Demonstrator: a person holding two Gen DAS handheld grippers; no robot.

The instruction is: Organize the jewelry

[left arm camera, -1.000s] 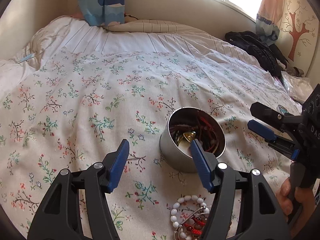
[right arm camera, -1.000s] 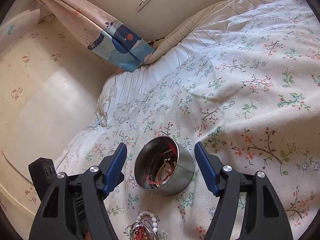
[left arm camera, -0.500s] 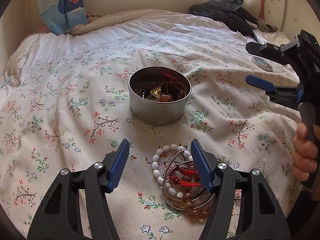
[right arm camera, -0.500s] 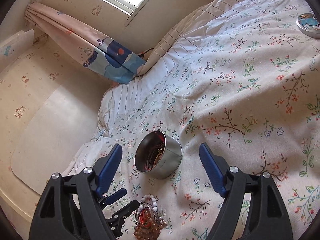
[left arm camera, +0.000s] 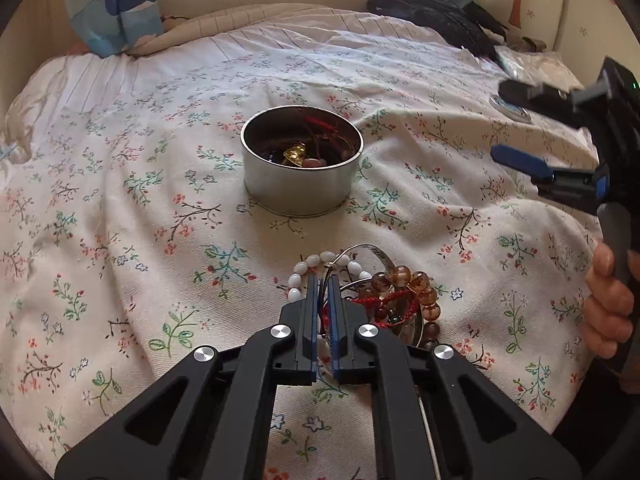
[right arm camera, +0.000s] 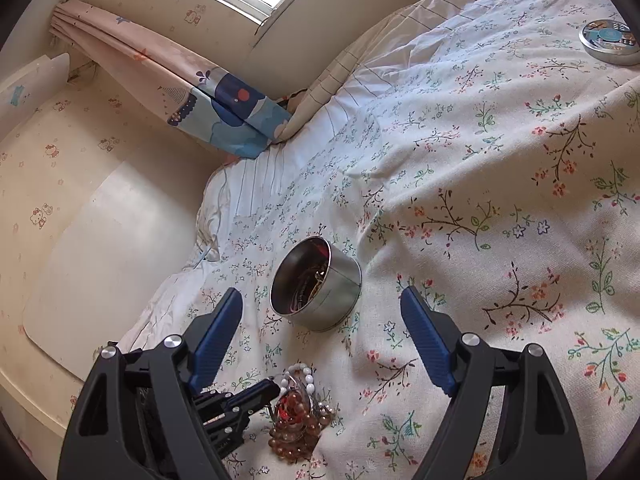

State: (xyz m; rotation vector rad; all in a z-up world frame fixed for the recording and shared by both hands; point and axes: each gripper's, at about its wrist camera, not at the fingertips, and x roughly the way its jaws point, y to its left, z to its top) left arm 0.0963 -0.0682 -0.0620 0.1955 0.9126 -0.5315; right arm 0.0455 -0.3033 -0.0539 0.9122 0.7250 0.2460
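Note:
A round silver tin holding red cords and a gold piece stands on the floral bedspread; it also shows in the right wrist view. A pile of bracelets lies in front of it: white beads, amber beads, red cord and a silver bangle. The pile also shows in the right wrist view. My left gripper is shut on the silver bangle at the pile's left side. My right gripper is open and empty, held above the bed to the right of the tin.
The tin's lid lies on the bed far right. Dark clothing lies at the back right. A pillow and a blue-patterned curtain are at the head of the bed, against the wall.
My left gripper pulled back from the tin to the bracelet pile and shut on the bangle. My right gripper rose and drew away, staying open.

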